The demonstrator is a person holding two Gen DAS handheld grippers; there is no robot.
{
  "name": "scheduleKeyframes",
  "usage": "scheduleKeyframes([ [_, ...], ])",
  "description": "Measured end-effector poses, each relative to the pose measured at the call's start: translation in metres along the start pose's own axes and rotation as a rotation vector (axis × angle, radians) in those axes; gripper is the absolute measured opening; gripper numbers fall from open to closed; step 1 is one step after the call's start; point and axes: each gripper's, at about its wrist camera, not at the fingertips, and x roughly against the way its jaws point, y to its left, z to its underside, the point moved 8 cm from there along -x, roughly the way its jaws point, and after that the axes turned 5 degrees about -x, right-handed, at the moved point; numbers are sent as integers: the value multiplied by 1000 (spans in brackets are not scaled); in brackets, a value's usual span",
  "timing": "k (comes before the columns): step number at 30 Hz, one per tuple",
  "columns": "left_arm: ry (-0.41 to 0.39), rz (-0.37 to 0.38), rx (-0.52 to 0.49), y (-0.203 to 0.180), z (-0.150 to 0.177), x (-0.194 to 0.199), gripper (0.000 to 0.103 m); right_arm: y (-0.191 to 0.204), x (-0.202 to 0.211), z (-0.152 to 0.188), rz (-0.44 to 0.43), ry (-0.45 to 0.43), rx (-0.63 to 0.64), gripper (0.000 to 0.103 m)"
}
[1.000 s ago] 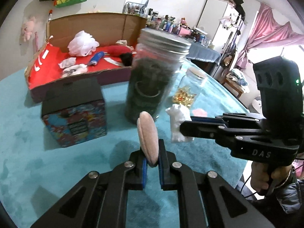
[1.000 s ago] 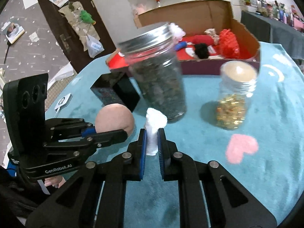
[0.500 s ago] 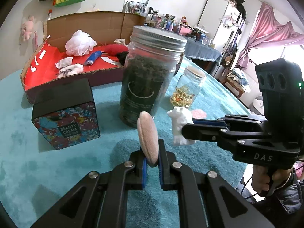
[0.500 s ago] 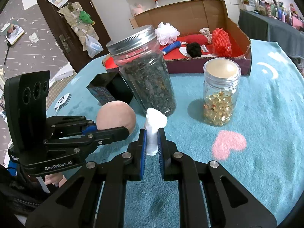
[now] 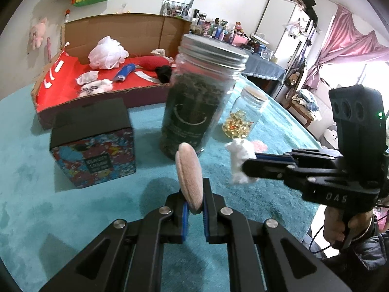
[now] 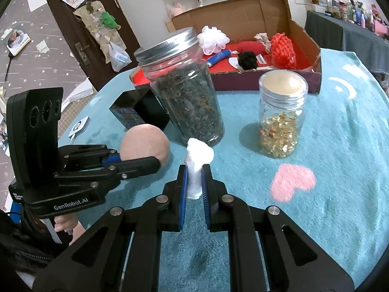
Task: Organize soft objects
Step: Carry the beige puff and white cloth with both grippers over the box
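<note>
My left gripper (image 5: pixel 193 205) is shut on a round pink powder puff (image 5: pixel 189 175), held on edge above the teal cloth; the puff also shows in the right wrist view (image 6: pixel 145 145). My right gripper (image 6: pixel 193 182) is shut on a small white soft toy (image 6: pixel 197 163), which also shows in the left wrist view (image 5: pixel 240 161). Both are held in front of the jars. A cardboard box (image 6: pixel 313 48) with a red lining stands at the back, holding a white mesh sponge (image 5: pixel 108 52), a red knitted piece (image 6: pixel 283 48), a black pom (image 6: pixel 247 59) and other soft things.
A tall jar of dark leaves (image 5: pixel 197 102) with a metal lid and a small jar of gold capsules (image 6: pixel 279 116) stand between the grippers and the box. A black-topped patterned box (image 5: pixel 93 143) stands left of the tall jar. A pink heart (image 6: pixel 293 182) marks the cloth.
Both grippers have risen and pulled back slightly from the jars, still holding the puff and the white toy. The jars and boxes stay in place.
</note>
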Motion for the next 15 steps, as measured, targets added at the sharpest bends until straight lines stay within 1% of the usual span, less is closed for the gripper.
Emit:
scheduleKeyframes([
  [8,4,-37,56,29,9,16,10,-28,12,2,41,-7,-51,11],
  [15,3,-117,107,65,19,32,9,-51,24,-1,82,-24,-85,11],
])
